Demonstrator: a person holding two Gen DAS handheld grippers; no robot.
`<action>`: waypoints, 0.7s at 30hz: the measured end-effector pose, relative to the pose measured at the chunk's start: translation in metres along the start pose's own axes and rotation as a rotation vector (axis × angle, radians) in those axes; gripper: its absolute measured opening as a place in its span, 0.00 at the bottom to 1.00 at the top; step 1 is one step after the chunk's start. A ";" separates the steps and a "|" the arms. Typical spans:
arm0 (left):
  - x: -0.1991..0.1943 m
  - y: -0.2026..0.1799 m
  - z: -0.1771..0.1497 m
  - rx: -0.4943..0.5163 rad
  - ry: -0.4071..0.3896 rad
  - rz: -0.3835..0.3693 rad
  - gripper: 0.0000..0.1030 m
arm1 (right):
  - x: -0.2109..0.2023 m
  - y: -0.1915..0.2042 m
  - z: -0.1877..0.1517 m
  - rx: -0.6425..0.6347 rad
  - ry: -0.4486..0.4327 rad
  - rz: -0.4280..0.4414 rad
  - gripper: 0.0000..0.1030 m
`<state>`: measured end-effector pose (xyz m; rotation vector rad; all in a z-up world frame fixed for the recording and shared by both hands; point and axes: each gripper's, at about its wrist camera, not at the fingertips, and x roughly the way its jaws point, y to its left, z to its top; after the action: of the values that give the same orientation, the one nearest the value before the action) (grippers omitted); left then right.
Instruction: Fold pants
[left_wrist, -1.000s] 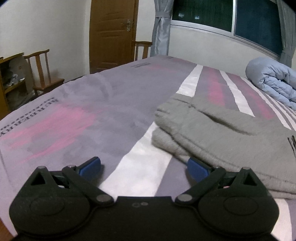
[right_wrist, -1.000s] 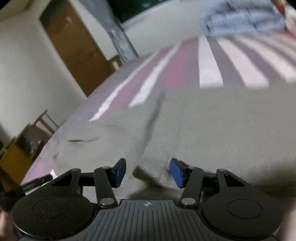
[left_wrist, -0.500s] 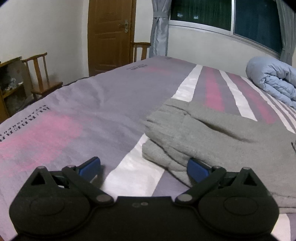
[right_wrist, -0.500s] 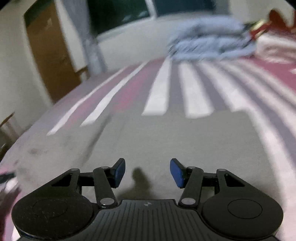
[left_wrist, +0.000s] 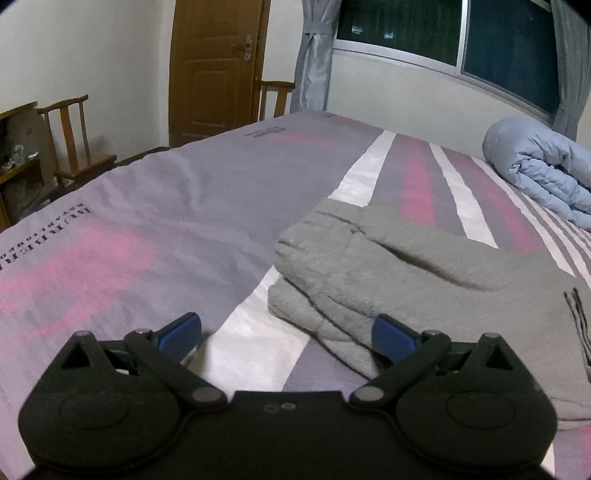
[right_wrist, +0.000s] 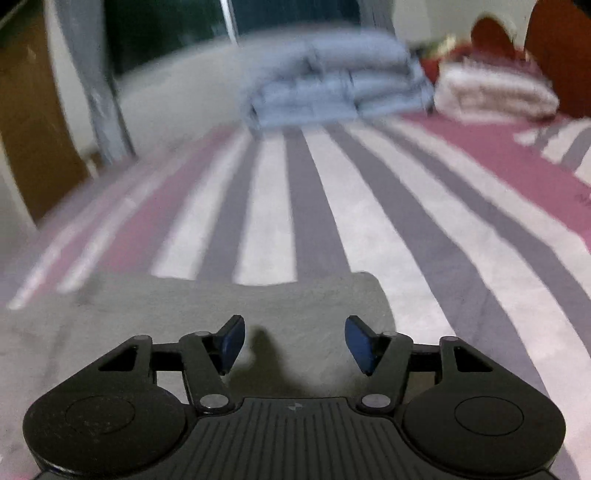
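The folded grey fleece pants (left_wrist: 424, 280) lie on the striped purple-and-white bed (left_wrist: 166, 206). The left tongs (left_wrist: 288, 332) gape empty beside their folded edge, a brown wooden door (left_wrist: 214, 62) beyond. The right view alone shows cream blankets (right_wrist: 491, 92); the right tongs (right_wrist: 293, 341), just widening, hold nothing above the pants.

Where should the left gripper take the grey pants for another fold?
Probably the stacked folded end of the grey pants, approached from its open left side. The layered edges there face the open left gripper, so both layers could be pinched together.
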<state>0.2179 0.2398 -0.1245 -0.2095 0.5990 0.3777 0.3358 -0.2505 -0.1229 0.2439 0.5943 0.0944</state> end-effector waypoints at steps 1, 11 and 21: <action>-0.002 0.001 0.000 -0.009 0.002 -0.010 0.87 | -0.013 0.001 -0.010 -0.005 -0.024 0.011 0.59; 0.014 0.019 0.002 -0.304 0.103 -0.273 0.66 | -0.078 0.019 -0.065 -0.038 -0.089 0.095 0.60; 0.080 0.056 -0.016 -0.717 0.152 -0.536 0.53 | -0.092 -0.008 -0.054 -0.034 -0.152 0.072 0.74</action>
<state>0.2477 0.3083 -0.1890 -1.0703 0.5118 0.0391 0.2297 -0.2620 -0.1183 0.2368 0.4323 0.1539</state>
